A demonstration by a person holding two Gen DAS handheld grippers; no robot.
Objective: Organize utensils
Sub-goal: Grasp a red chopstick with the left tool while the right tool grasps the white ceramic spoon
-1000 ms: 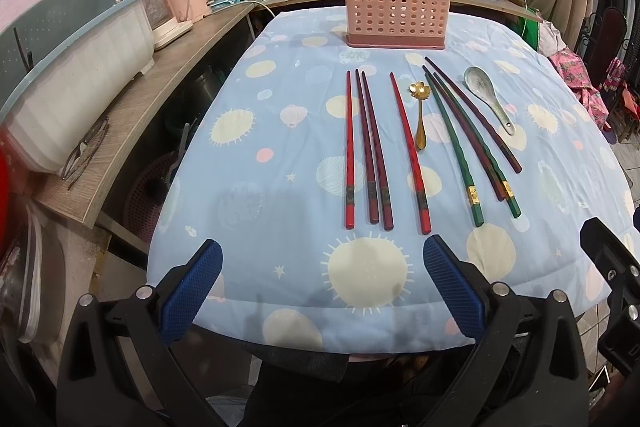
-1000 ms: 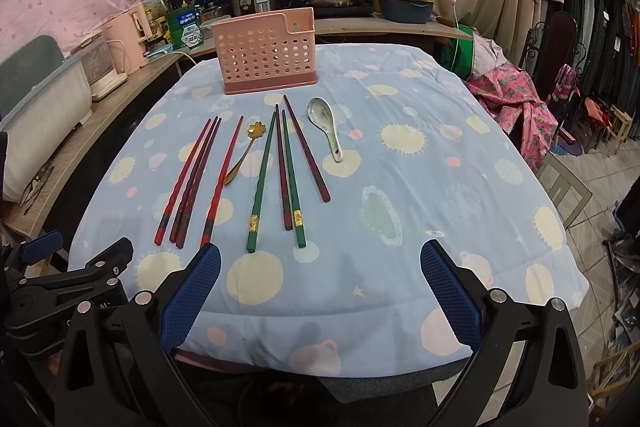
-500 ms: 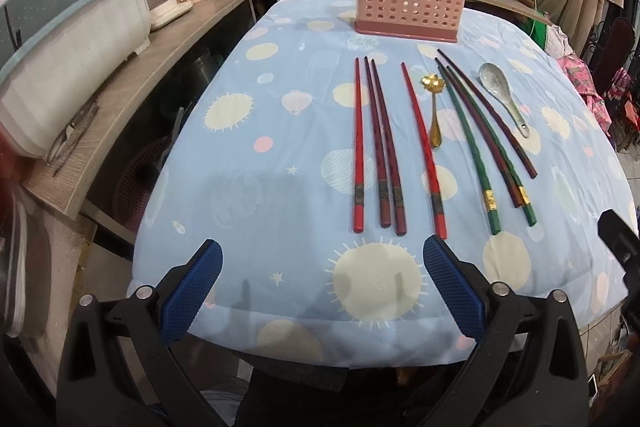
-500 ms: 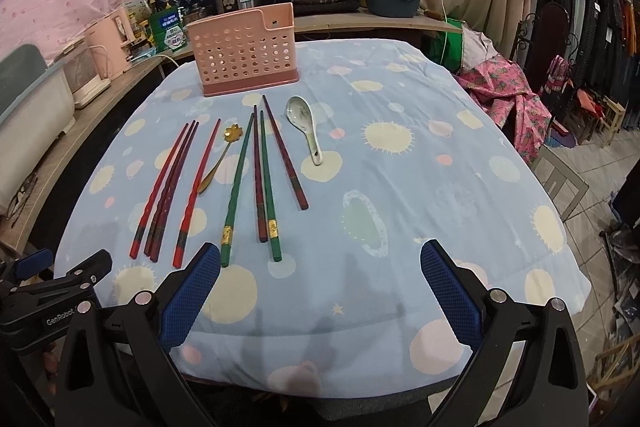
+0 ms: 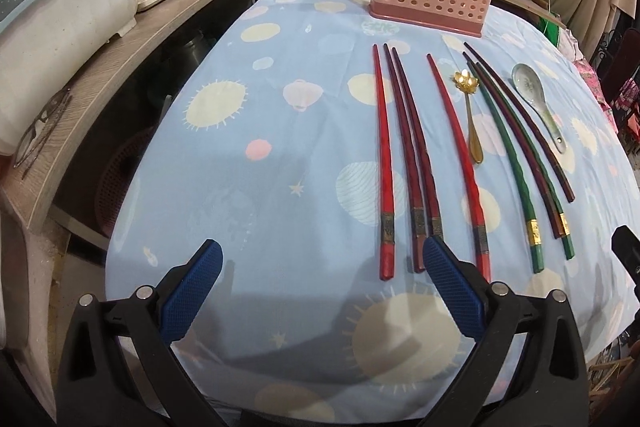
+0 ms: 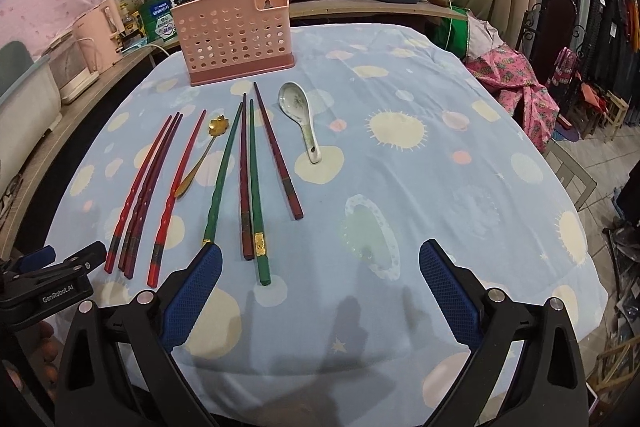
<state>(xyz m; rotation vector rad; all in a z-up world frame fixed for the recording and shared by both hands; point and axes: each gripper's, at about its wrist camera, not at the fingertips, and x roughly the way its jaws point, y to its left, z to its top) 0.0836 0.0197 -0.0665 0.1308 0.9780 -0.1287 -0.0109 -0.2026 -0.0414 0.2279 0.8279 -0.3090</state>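
on the blue tablecloth [image 5: 280, 155], your left gripper [image 5: 320, 287] and right gripper [image 6: 320, 287], both spread wide and empty, hide some chopsticks' [image 5: 404, 155] near ends; the pink basket [image 6: 234, 35] stands behind them.

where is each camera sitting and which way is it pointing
Left wrist: sits on the left tongs, low at the near table edge, facing the red chopsticks and the pink perforated plastic utensil holder; its open blue-padded fingers show.
Right wrist: sits on the right tongs, further right, facing the white ceramic spoon; its open fingers show, with the left tongs at its lower left.
Shared: holder, chopsticks, spoon, blue patterned tablecloth.
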